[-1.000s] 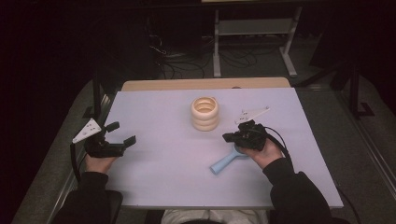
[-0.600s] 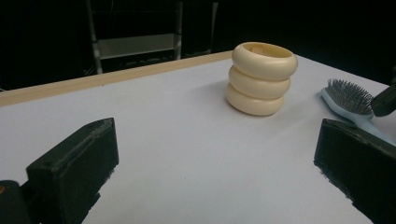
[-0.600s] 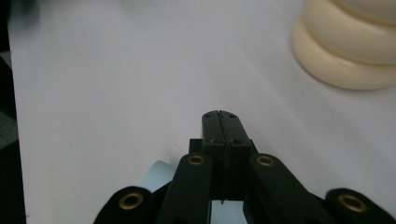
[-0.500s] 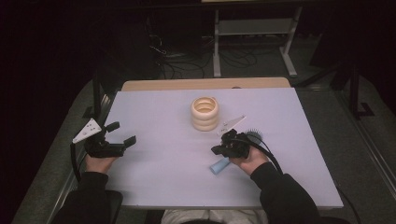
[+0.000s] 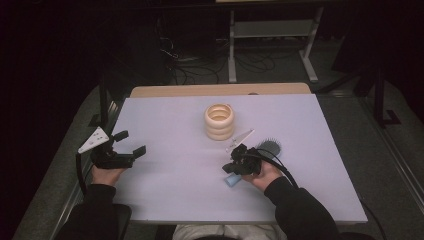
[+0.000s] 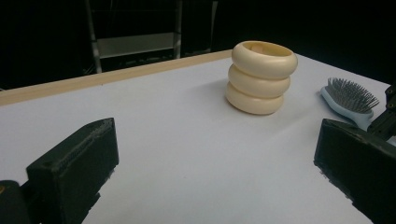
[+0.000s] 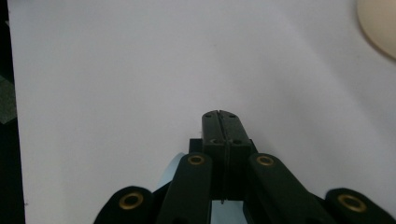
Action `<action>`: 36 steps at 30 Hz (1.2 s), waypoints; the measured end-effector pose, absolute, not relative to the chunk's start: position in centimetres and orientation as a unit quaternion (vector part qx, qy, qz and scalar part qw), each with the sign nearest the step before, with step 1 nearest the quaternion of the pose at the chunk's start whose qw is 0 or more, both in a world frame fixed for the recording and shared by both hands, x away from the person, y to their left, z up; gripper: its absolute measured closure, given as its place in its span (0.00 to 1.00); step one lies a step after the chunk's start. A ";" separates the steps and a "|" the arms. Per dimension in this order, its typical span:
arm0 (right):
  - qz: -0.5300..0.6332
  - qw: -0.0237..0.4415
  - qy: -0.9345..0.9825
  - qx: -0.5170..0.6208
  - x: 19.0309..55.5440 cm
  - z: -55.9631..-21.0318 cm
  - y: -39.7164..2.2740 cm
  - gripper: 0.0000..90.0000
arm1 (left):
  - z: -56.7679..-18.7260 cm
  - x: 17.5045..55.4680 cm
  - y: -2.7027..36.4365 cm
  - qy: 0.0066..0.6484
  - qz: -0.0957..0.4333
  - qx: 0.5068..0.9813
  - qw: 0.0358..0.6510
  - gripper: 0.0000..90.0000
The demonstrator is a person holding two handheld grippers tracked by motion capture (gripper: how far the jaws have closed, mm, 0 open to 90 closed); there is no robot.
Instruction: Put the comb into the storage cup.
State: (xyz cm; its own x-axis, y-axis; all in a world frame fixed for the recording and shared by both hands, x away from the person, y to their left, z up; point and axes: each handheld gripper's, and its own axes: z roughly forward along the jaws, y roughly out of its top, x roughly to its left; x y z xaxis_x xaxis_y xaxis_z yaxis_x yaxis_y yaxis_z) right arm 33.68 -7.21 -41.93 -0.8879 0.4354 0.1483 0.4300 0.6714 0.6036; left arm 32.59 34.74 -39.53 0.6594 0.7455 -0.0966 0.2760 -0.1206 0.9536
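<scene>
A cream holder made of three stacked rings stands upright near the middle of the white table; it is also in the left gripper view. To its right lies a light-blue hairbrush with its bristles up. My right gripper hovers low over the brush's handle, pointing left. Its jaws are pressed together with nothing between them. At the table's left edge my left gripper is open and empty, aimed toward the holder.
A wooden strip runs along the table's far edge. Beyond it a metal stand and loose cables sit on the dark floor. The holder's rim shows at the top right of the right gripper view.
My right gripper has moved left and down, from beside the brush head to over its handle. The left gripper and the holder have stayed put.
</scene>
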 end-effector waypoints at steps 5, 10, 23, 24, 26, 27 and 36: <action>0.324 -0.005 0.915 0.239 33.5 -42.5 -7.6 0.99 | -39.6 32.6 34.7 0.356 0.209 0.719 0.560 0.00; 0.318 -0.008 0.917 0.241 33.6 -42.7 -7.6 0.99 | -39.6 32.6 34.7 0.355 0.209 0.720 0.559 0.00; 0.303 -0.033 0.925 0.225 32.8 -43.4 -8.6 0.99 | -39.6 32.7 34.7 0.355 0.206 0.723 0.556 0.00; 0.300 -0.034 0.926 0.224 32.8 -43.4 -8.7 0.99 | -39.6 32.7 34.7 0.355 0.206 0.723 0.556 0.00; 0.295 -0.037 0.927 0.228 32.6 -43.5 -9.2 0.99 | -39.6 32.7 34.7 0.355 0.206 0.723 0.555 0.00; 0.291 -0.038 0.928 0.230 32.4 -43.5 -9.6 0.99 | -39.6 32.7 34.7 0.356 0.205 0.723 0.556 0.00; 0.285 -0.047 0.931 0.224 31.6 -43.4 -11.5 0.99 | -39.6 32.6 34.7 0.356 0.206 0.723 0.555 0.00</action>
State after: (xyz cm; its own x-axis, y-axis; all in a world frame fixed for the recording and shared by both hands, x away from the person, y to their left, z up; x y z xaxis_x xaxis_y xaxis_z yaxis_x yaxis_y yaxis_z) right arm 31.56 -11.52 -43.40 -0.8952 0.3900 0.2157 0.4439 0.7370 0.5098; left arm 32.64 34.69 -39.61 0.6619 0.7431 -0.0983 0.2864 -0.1294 0.9493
